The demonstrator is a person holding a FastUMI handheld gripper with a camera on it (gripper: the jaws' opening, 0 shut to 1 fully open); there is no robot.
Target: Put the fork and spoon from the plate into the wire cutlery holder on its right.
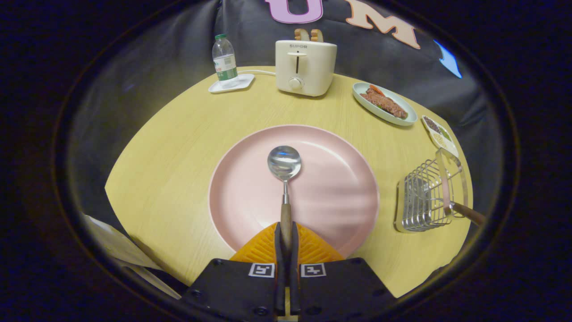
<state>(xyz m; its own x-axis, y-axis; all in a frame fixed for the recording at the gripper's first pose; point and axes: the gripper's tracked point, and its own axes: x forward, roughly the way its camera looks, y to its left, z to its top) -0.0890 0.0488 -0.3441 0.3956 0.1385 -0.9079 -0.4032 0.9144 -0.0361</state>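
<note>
A metal spoon (pixel 284 172) with a wooden handle points straight ahead over the pink plate (pixel 335 197). My gripper (pixel 286 235) is shut on the spoon's wooden handle, both orange fingers (pixel 261 248) pressing it from either side. The spoon's bowl lies over the plate's middle; whether it touches the plate I cannot tell. To the right of the plate stands the wire cutlery holder (pixel 424 199). A wooden handle (pixel 467 212) sticks out of it to the right, probably the fork's; its head is hidden among the wires.
On the round wooden table (pixel 170 152), beyond the plate, stand a white toaster (pixel 305 67) with bread, a water bottle (pixel 225 60) on a white coaster, a green dish of food (pixel 383 103) and a small divided dish (pixel 440 134) near the holder.
</note>
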